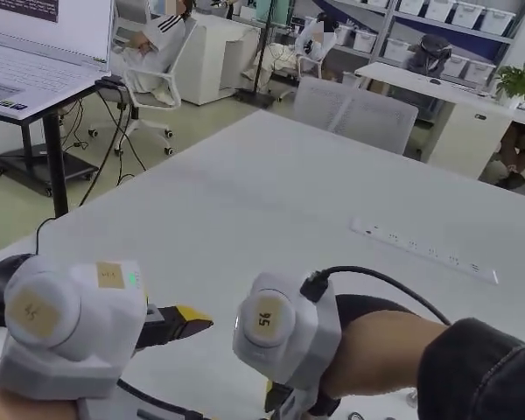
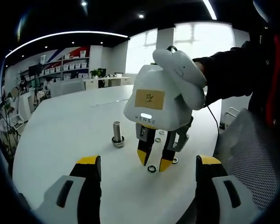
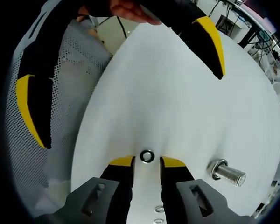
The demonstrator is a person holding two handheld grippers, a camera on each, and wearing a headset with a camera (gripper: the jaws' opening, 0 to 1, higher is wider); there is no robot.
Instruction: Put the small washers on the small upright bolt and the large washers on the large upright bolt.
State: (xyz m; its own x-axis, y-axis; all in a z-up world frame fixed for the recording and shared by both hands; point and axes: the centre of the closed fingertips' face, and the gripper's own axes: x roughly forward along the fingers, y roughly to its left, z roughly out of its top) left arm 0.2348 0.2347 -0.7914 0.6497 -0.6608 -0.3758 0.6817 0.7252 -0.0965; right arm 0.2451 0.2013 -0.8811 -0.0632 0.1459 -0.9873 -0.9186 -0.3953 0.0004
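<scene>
Just ahead of the right gripper's (image 2: 155, 159) yellow tips, a small silver metal ring washer (image 3: 147, 156) lies flat on the white table (image 3: 177, 102), the jaws narrowly apart, not closed on it. A silver threaded steel bolt (image 3: 227, 172) stands upright nearby. The left gripper's (image 3: 120, 74) jaws gape wide.

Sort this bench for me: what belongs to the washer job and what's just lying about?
Job: washer lying at the right gripper tips; upright bolt; loose washers nearby.
Lying about: power strip; laptop on the side table; mesh chair.
</scene>
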